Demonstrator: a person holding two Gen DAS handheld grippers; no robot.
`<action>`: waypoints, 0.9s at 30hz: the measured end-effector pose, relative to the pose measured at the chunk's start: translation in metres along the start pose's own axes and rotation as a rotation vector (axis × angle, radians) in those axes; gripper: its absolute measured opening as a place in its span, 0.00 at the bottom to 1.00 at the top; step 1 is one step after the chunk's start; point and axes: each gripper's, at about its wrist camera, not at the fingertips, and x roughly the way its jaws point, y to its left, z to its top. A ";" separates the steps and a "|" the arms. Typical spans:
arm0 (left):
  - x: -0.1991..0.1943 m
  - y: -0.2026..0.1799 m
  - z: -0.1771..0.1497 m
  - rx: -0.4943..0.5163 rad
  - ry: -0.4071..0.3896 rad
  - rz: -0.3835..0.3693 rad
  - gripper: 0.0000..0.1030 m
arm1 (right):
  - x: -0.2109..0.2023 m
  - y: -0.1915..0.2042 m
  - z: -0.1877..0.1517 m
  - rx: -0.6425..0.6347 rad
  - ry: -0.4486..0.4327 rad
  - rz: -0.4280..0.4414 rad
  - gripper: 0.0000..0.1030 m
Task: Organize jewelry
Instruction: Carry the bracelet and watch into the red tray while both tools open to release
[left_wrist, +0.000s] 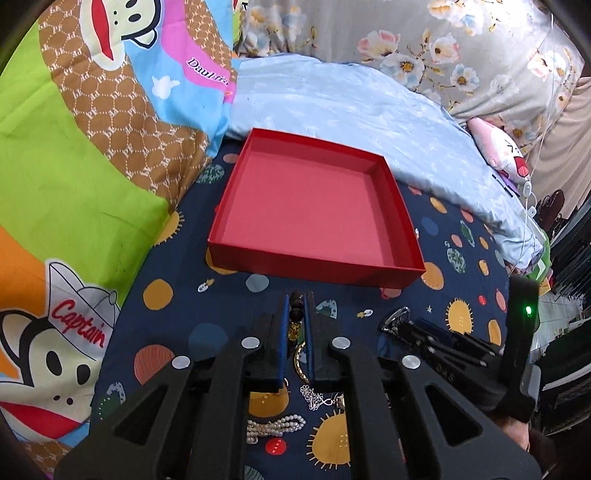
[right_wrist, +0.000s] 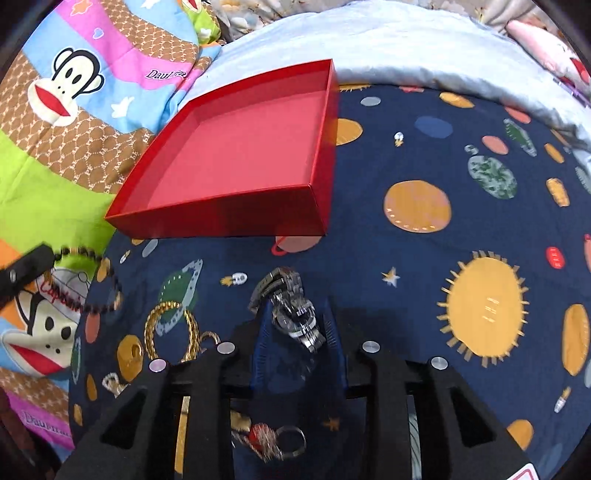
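A shallow red box sits open and empty on the space-print bedspread. My left gripper is shut on a dark bead bracelet. In the right wrist view this bracelet hangs in a loop from the left gripper at the left edge. My right gripper stands low over a silver metal watch. The watch lies between its spread blue pads, which do not press on it. The right gripper and the watch's band also show in the left wrist view.
A gold rope bangle, a pearl bracelet and a silver flower chain lie near the grippers. A blurred red and silver piece lies under the right gripper. A cartoon quilt and a pale blue blanket border the bedspread.
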 end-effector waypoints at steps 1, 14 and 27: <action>0.001 0.000 -0.001 -0.001 0.004 0.001 0.07 | 0.003 0.000 0.002 0.002 0.002 0.009 0.28; 0.003 0.001 -0.004 -0.005 0.013 0.000 0.07 | -0.025 0.019 0.007 -0.035 -0.073 0.036 0.09; -0.013 -0.006 0.047 0.036 -0.079 -0.055 0.07 | -0.092 0.049 0.073 -0.127 -0.231 0.079 0.09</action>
